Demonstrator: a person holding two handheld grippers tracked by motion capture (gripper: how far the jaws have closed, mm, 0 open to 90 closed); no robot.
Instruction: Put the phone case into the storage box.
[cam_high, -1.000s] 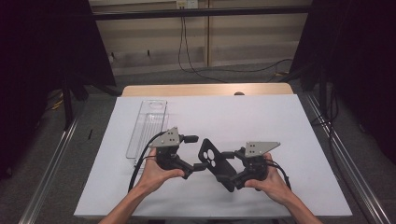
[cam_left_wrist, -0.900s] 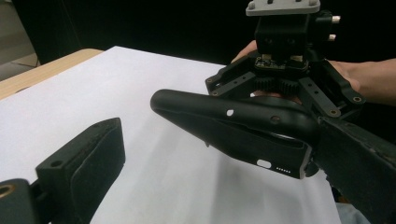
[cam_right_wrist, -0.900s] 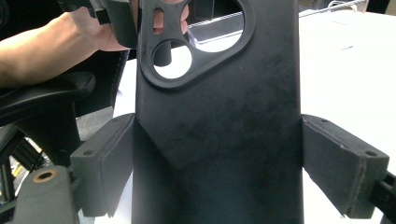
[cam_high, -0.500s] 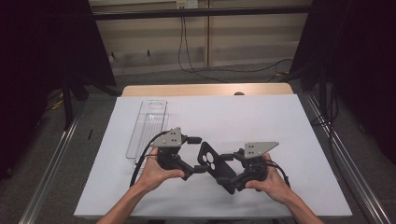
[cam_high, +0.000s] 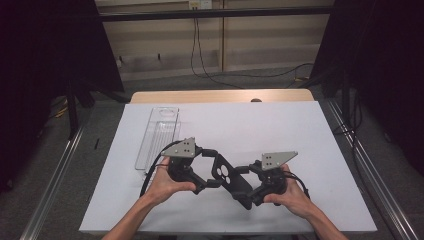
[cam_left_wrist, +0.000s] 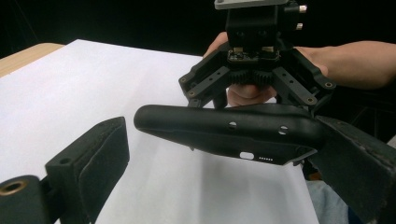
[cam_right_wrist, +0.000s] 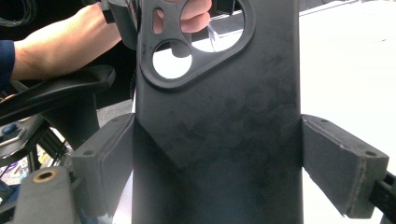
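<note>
Covering counter: white sheet, clear tray; dark room.
Case: black, matte, camera cutouts.
Right hand-held gripper: clamped on case.
Left hand-held gripper: spread wide.

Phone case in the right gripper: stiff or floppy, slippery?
Probably thin and light: the phone case shows as a slim shell edge-on. Likely somewhat flexible, yet it juts straight from the right gripper without sagging. Matte surface suggests it won't slip easily.
</note>
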